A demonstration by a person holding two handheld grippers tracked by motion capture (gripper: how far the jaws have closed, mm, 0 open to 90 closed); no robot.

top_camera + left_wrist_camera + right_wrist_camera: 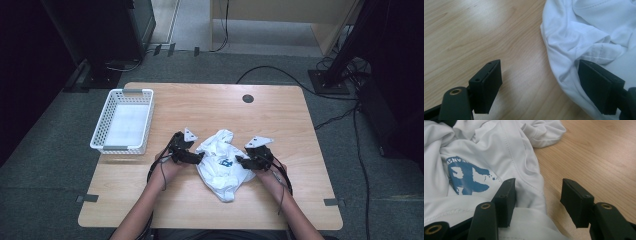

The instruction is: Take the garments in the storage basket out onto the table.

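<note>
Shirt-wise, we've got the crumpled white cotton t-shirt with a blue print lying mid-table between both grippers, its hem edge sitting inside the spread, unclenched jaws of our left gripper and right gripper, neither pinching yet.

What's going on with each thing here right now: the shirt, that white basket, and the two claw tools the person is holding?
White T-shirt: crumpled in a heap on the table, blue print showing, not lifted.
Basket: upright on the table's left side, nothing in it.
Left gripper: jaws open, straddling the shirt's edge, not clamped.
Right gripper: jaws open, one over the shirt's edge, the other over bare wood.
Table: wooden, holding the shirt and the basket.
</note>
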